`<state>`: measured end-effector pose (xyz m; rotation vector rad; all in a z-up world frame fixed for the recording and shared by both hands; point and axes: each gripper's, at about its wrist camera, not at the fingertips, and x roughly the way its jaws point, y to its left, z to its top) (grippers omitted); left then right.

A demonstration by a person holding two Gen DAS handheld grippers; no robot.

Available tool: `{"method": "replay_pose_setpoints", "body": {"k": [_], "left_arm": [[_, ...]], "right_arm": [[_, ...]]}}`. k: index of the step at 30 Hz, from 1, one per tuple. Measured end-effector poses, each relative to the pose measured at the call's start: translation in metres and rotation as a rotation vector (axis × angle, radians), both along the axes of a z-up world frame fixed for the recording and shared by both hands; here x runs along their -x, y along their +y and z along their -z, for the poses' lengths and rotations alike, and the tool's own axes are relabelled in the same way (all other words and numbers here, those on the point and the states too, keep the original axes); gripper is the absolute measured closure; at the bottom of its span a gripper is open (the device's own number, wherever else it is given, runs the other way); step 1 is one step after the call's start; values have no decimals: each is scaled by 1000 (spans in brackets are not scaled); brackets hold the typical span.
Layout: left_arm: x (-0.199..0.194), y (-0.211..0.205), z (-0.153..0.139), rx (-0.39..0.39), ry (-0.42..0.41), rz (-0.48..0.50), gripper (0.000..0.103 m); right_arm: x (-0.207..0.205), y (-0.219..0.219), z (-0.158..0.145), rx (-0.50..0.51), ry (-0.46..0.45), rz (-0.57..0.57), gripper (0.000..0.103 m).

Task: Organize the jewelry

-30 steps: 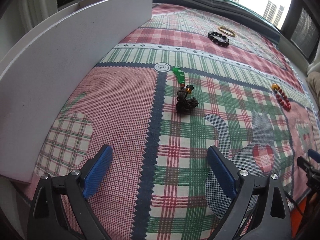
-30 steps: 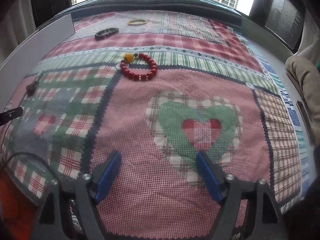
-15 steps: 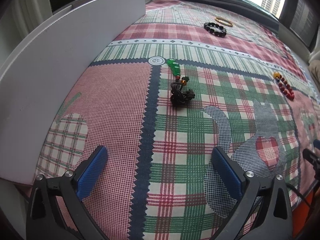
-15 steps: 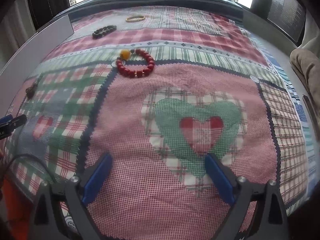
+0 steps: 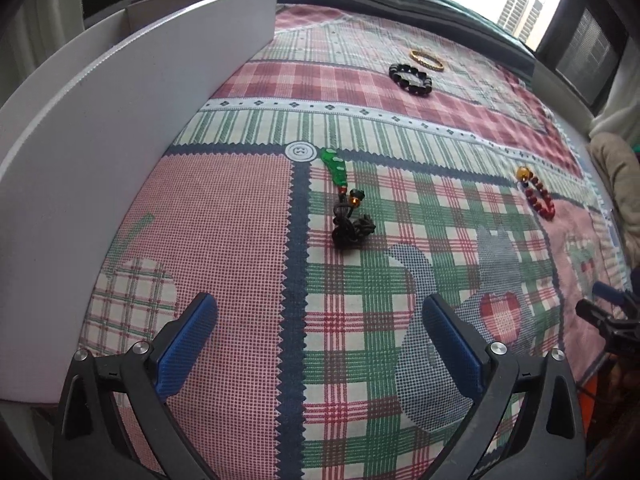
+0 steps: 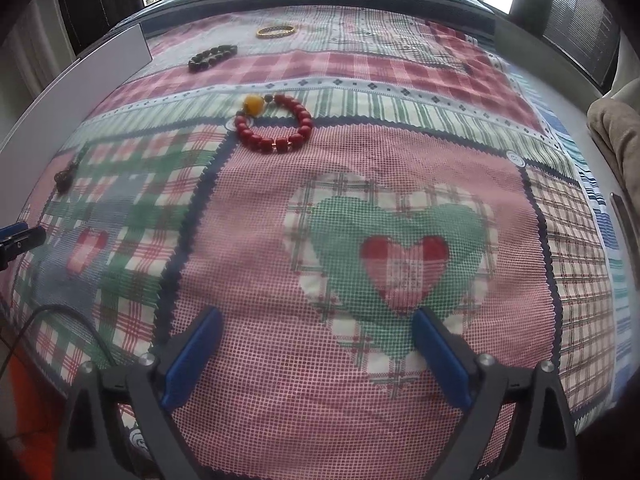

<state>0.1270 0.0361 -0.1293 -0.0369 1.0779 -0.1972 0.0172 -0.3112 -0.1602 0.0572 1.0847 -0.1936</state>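
A green pendant on a bunched dark cord (image 5: 348,216) lies on the patchwork cloth, well ahead of my left gripper (image 5: 318,304), which is open and holds nothing. A red bead bracelet with a yellow bead (image 6: 276,124) lies far ahead of my right gripper (image 6: 317,316), whose jaws stand wide open over the heart patch with nothing between them. The same red bracelet (image 5: 538,194) shows at the right of the left wrist view. Near the far edge lie a black bead bracelet (image 5: 411,79) (image 6: 212,58) and a gold bangle (image 5: 427,60) (image 6: 277,31).
A white box with tall flat walls (image 5: 120,160) stands along the left side of the cloth. A beige cushion (image 6: 616,128) sits off the right edge. Each gripper's tip shows at the edge of the other's view. A black cable (image 6: 80,320) hangs near the front left.
My right gripper's jaws have spread wider. The left wrist view has shifted a little, so the pendant sits slightly lower in it. No jewelry has moved.
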Motion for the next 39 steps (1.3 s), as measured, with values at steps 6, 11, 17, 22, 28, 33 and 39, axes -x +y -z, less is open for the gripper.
{"method": "replay_pose_setpoints", "body": {"k": [6,11,17,22,28,33,39], "left_arm": [[-36,-21,1,-77,-32,45,2],[-46,-31,7,-82,-28,56,12],[-48,-41,16,-129,-26,77,32],[-44,-42,16,-139,-52,74,51],[-47,-32,9,-72,-23,71,93],[-44,-8,-18,74,-17,31,94],[-31,20,-68,164,-56,0,95]], "right_arm": [[-31,-31,-40,-292,-114,-4,6],[-99,-47,-58,-411,-130,23,11],[-164,-20,-22,-408,37,23,46],[-183,-4,-7,-292,70,60,61],[-185,9,-8,-251,117,-40,85],[-163,15,-44,-278,15,-112,85],[-139,27,-92,-305,-93,-200,85]]}}
